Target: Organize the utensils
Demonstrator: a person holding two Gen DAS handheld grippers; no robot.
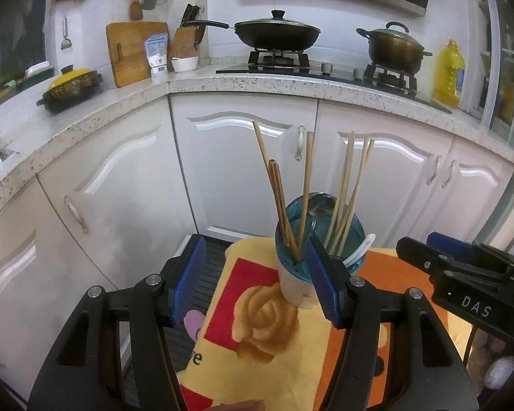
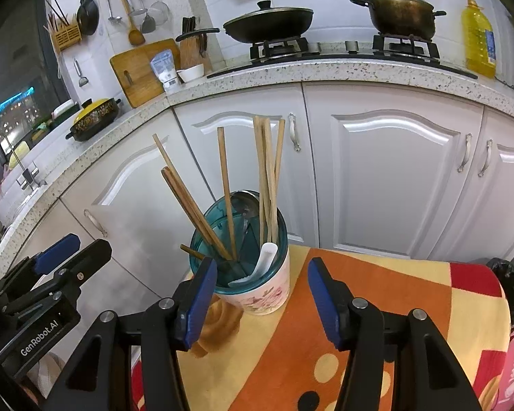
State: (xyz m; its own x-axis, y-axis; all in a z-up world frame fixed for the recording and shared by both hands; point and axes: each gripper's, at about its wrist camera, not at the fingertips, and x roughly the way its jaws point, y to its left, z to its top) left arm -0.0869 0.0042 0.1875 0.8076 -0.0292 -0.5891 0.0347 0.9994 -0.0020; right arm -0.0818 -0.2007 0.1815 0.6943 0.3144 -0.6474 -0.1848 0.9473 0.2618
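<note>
Behind the left tool (image 1: 253, 257), the utensil holder (image 1: 293, 284) sits partly hidden

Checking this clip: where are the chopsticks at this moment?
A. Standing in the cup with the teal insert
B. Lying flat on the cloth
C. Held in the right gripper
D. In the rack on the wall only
A: the chopsticks stand in the cup, beside a metal spoon, while the left gripper and right gripper are both open and hold nothing.
</note>
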